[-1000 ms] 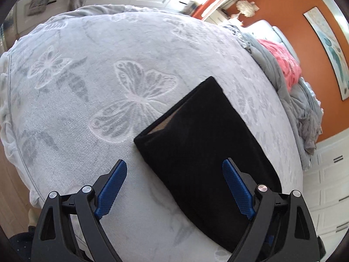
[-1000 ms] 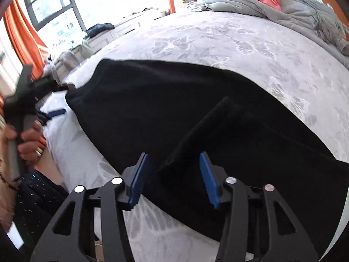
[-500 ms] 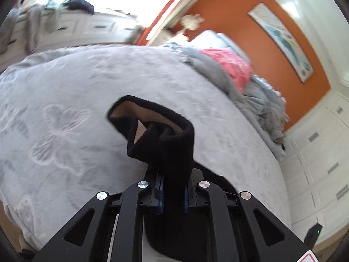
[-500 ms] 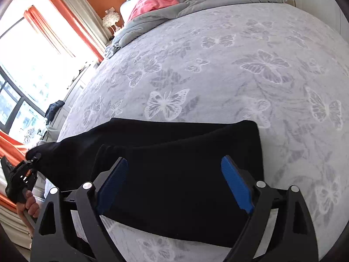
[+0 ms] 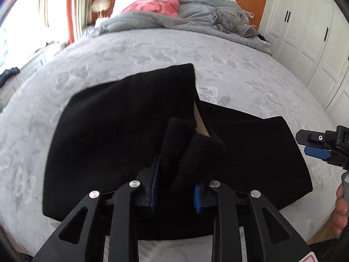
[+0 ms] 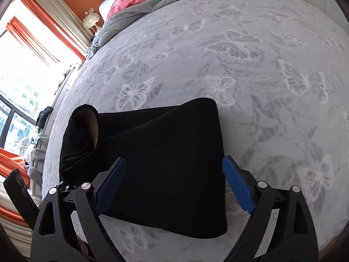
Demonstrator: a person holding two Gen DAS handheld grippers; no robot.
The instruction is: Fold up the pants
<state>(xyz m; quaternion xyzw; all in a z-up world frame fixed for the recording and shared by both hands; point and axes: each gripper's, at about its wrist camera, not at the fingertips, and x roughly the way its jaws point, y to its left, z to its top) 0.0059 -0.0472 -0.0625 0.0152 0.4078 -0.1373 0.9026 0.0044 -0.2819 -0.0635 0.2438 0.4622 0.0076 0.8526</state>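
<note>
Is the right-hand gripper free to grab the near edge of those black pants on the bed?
Probably yes. The right gripper is wide open and empty, straddling the black pants, nothing between. The left gripper, its jaws opening around a bunched fold, sits clear of it.

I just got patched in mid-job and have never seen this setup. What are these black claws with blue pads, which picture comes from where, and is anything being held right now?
There is no robot arm here. A person carries a hand-held two-finger clamp in each hand, and each clamp has a wide-angle camera looking forward along its fingers. One picture is from the left clamp, the other from the right.

Both look down on a bed with a grey butterfly bedspread, where black pants lie partly folded.

The left gripper has a bunched fold of the pants between its blue pads; its jaws are opening. The right gripper stands wide open above the pants, gripping nothing. It also shows at the right edge of the left view.

A grey duvet and a pink item lie at the head of the bed.
</note>
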